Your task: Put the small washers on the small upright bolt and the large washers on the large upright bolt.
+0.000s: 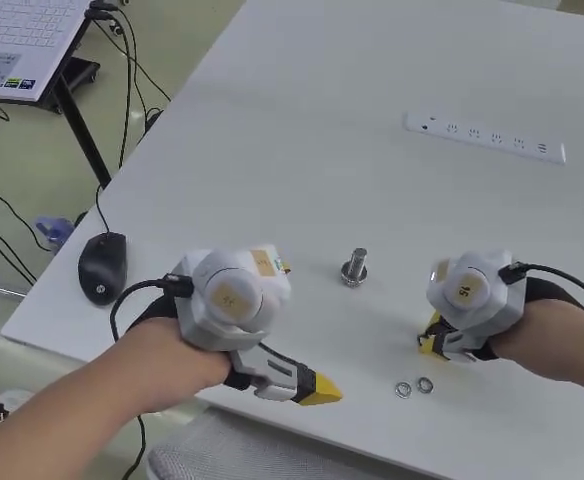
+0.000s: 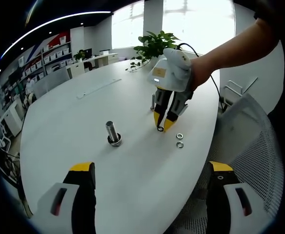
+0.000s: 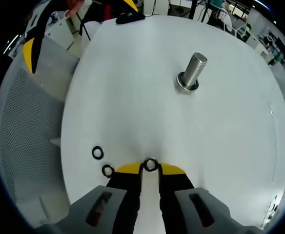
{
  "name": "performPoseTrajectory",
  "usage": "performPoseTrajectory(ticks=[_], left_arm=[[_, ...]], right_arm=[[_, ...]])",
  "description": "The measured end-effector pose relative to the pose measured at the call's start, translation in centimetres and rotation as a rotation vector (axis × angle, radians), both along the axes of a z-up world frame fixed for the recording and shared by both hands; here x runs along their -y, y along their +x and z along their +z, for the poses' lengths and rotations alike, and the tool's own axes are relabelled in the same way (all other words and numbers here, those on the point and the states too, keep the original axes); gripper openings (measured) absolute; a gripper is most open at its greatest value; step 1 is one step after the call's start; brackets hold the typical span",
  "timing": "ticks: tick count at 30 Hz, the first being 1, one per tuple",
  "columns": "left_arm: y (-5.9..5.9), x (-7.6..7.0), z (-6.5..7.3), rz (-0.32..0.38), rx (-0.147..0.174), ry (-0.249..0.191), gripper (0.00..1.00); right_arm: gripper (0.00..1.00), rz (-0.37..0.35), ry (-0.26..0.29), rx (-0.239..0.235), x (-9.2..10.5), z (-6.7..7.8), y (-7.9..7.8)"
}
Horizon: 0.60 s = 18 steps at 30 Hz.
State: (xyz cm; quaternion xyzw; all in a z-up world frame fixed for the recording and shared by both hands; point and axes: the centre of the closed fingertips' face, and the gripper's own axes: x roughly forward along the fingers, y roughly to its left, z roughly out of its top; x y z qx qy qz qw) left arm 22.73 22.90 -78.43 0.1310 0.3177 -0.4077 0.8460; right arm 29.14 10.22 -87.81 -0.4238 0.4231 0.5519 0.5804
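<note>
Jaws of the right gripper (image 3: 151,170) stand nearly closed at the bottom centre of the right gripper view, pinching a small steel ring washer (image 3: 146,165) at their yellow tips, just above the white table (image 3: 132,97). Up and right of centre in that view a large threaded steel bolt (image 3: 193,70) stands upright on its wide base, well apart from the gripper. Two loose dark ring washers (image 3: 97,152) lie flat at lower left, near each other and just beside the jaw tips. In the left gripper view the left gripper (image 2: 151,168) has its jaws wide apart across the bottom of the frame, over bare tabletop. The right gripper, centre right there, points down at the table. A thin upright small bolt (image 2: 152,101) stands just behind it. In the head view the left gripper sits at lower left, right gripper at lower right, large bolt between them.
</note>
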Motion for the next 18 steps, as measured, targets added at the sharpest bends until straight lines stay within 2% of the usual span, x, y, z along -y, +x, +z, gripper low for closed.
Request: performPoseTrajectory(ticks=[6,11,18], left_arm=[[-0.3,0.1,0.0,-0.005,-0.002,0.006,0.93],[-0.2,0.1,0.2,-0.007,0.002,0.007,0.93],[-0.1,-0.2,0.1,-0.005,0.005,0.015,0.91]], right_arm=[[0.13,-0.017,-0.021,0.003,0.0,0.0,0.0],[0.13,-0.041,-0.012,-0.001,0.1,0.0,0.1],[0.12,-0.101,0.015,-0.012,1.0,1.3,0.5]])
